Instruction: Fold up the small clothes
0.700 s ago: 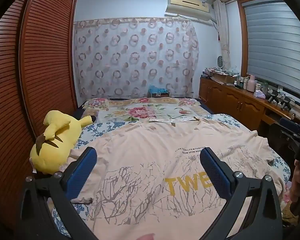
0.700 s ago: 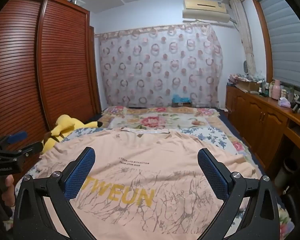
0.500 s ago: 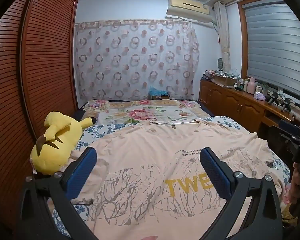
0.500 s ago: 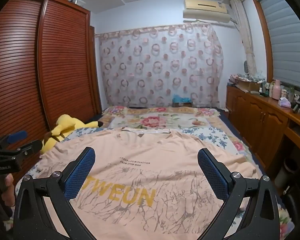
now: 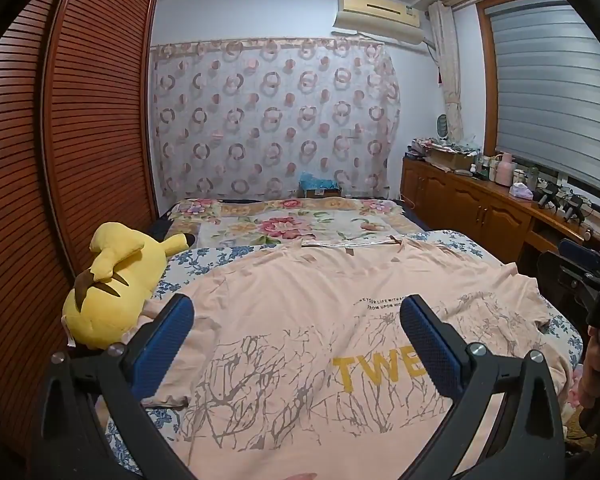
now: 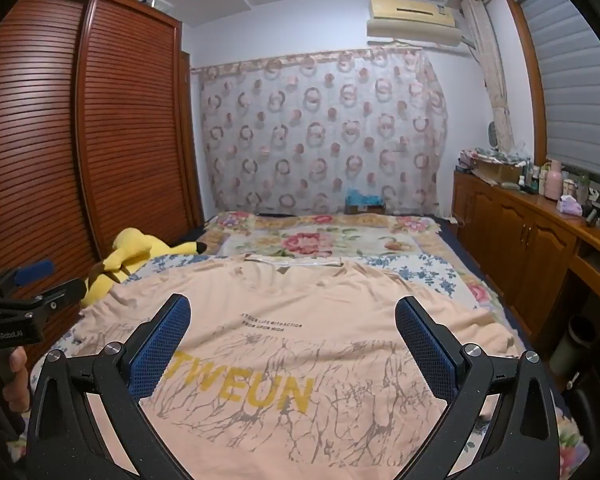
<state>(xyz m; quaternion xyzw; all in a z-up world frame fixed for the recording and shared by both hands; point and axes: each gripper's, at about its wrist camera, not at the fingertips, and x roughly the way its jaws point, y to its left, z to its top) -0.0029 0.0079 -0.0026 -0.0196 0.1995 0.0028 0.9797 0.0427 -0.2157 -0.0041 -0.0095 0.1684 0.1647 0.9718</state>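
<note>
i hold my left gripper and right gripper side by side, tipped slightly down, jaws spread wide and empty. the peach t-shirt lies flat on the bed beneath them.

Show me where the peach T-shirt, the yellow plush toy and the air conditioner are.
peach T-shirt [image 6: 300, 308]: right wrist view, plain chest area above the small print.
yellow plush toy [image 5: 112, 280]: left wrist view, middle of its body.
air conditioner [image 5: 380, 14]: left wrist view, front panel.
</note>
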